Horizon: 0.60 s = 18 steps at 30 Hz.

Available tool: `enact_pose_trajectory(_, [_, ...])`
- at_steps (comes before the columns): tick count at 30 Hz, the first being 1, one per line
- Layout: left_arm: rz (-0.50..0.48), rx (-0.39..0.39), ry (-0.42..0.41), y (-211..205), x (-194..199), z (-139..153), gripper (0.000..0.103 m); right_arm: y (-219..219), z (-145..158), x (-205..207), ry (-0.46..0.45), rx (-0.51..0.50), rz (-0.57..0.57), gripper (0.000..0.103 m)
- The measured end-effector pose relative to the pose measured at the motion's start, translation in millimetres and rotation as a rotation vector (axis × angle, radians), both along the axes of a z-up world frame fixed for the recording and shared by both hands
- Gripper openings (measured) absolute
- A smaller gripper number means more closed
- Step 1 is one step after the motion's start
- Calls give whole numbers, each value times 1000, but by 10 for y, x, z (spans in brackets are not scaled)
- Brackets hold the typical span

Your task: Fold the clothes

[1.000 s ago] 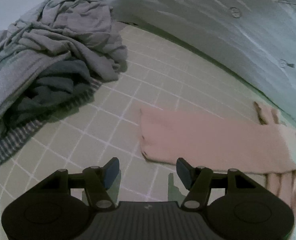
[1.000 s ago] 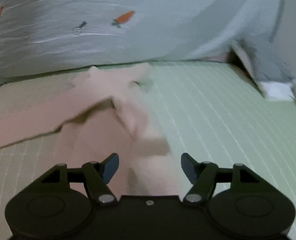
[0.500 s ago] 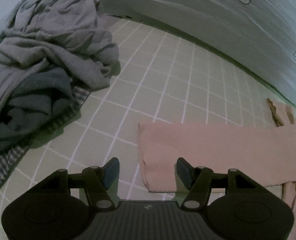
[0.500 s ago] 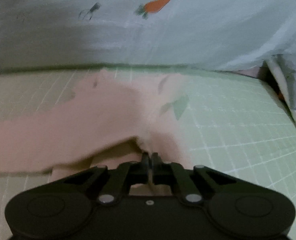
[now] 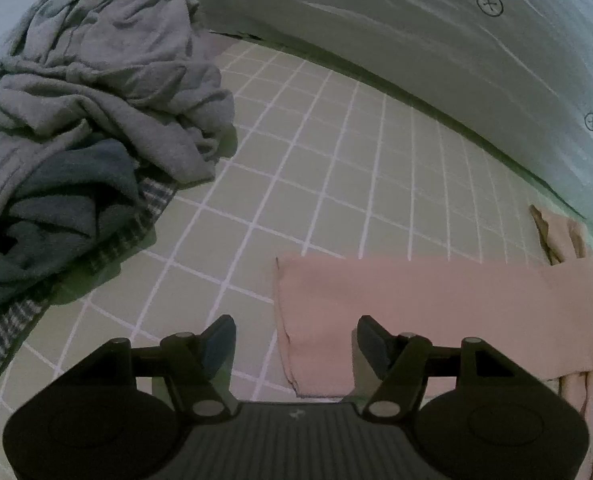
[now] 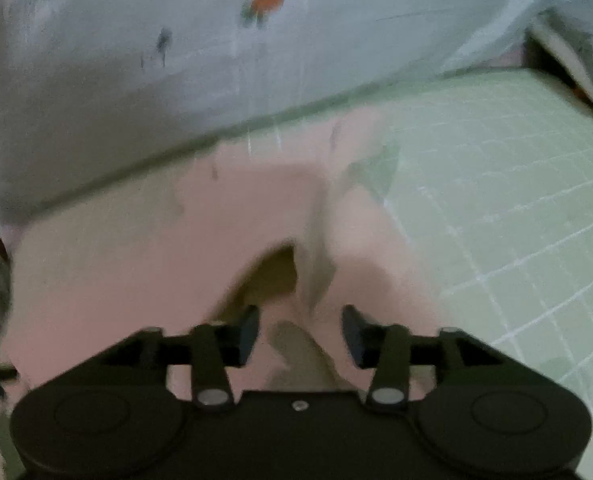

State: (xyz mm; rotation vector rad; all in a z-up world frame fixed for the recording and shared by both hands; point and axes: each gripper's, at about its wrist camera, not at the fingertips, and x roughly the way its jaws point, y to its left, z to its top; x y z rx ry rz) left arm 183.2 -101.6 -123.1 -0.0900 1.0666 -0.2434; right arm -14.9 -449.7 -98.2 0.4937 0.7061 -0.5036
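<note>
Over the pink garment [image 5: 436, 304], the left hand-held gripper [image 5: 294, 340] is opening astride its edge to pinch it; the right hand-held gripper [image 6: 300, 330] is opening too, cloth loose between its pads.

Soft matt pink garment [image 5: 436, 308] lies smooth on the green grid-printed sheet [image 5: 336, 184]; the grey clothes pile [image 5: 96, 92] looks crumpled jersey, and the left gripper [image 5: 294, 340] is matt black plastic.
</note>
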Motion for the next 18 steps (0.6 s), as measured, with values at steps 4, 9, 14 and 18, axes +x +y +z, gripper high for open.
enact_pose_trajectory(4, [-12, -5, 0, -16, 44, -8, 66, -161, 183, -14, -97, -1, -50, 62])
enact_pose_trajectory(9, [-31, -8, -14, -36, 35, -7, 42, -643, 143, 354, -104, 18, -106, 60])
enact_pose_trajectory(14, [-37, 16, -25, -44, 60, -32, 5, -1094, -89, 820, -49, 69, -111, 29])
enact_pose_trajectory(18, [-70, 48, -47, -76, 39, -35, 5, -1244, -169, 1095, -31, 41, -53, 6])
